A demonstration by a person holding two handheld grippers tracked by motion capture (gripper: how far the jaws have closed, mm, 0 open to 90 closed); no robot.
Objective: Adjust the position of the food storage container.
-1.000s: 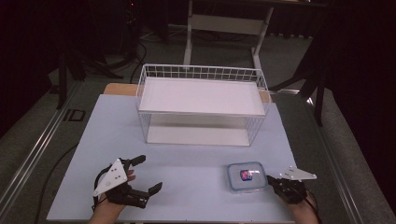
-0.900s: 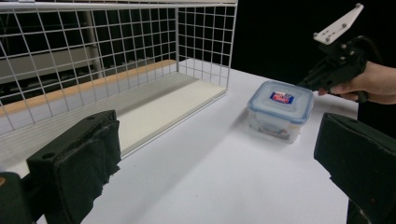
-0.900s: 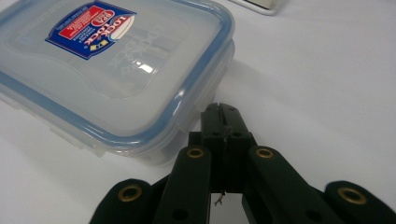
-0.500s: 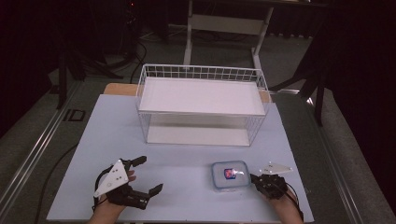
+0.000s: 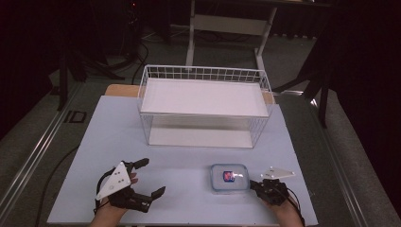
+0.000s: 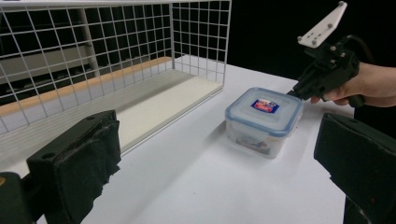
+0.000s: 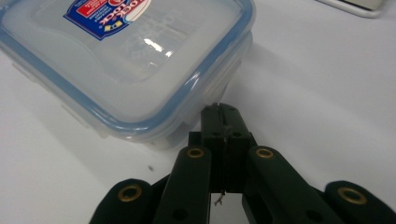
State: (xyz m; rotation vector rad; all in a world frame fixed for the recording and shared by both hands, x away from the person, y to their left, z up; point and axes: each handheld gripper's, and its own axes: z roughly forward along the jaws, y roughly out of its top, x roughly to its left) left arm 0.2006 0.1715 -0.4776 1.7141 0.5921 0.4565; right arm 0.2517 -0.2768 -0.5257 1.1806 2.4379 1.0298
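The right gripper (image 5: pixel 254 184) has its 2 black jaws pressed flat together with nothing between them, and their joined tip sits against the near right side of the clear square plastic food container with a blue-rimmed lid (image 5: pixel 230 177). In the right gripper view the closed tip (image 7: pixel 222 122) meets the container (image 7: pixel 126 60) just below the lid's blue edge, at a corner. The container stands upright on the pale blue table top (image 5: pixel 189 156), near the front edge and right of centre, with a red and blue label on its lid. The left gripper (image 5: pixel 146 178) rests near the front left of the table, its jaws spread wide apart and empty; in its own view the container (image 6: pixel 264 120) lies ahead between the 2 padded jaws, well apart from them, with the right gripper (image 6: pixel 299 91) touching its far side. Behind stands a white wire basket (image 5: pixel 204 108) with a white floor, apart from the container
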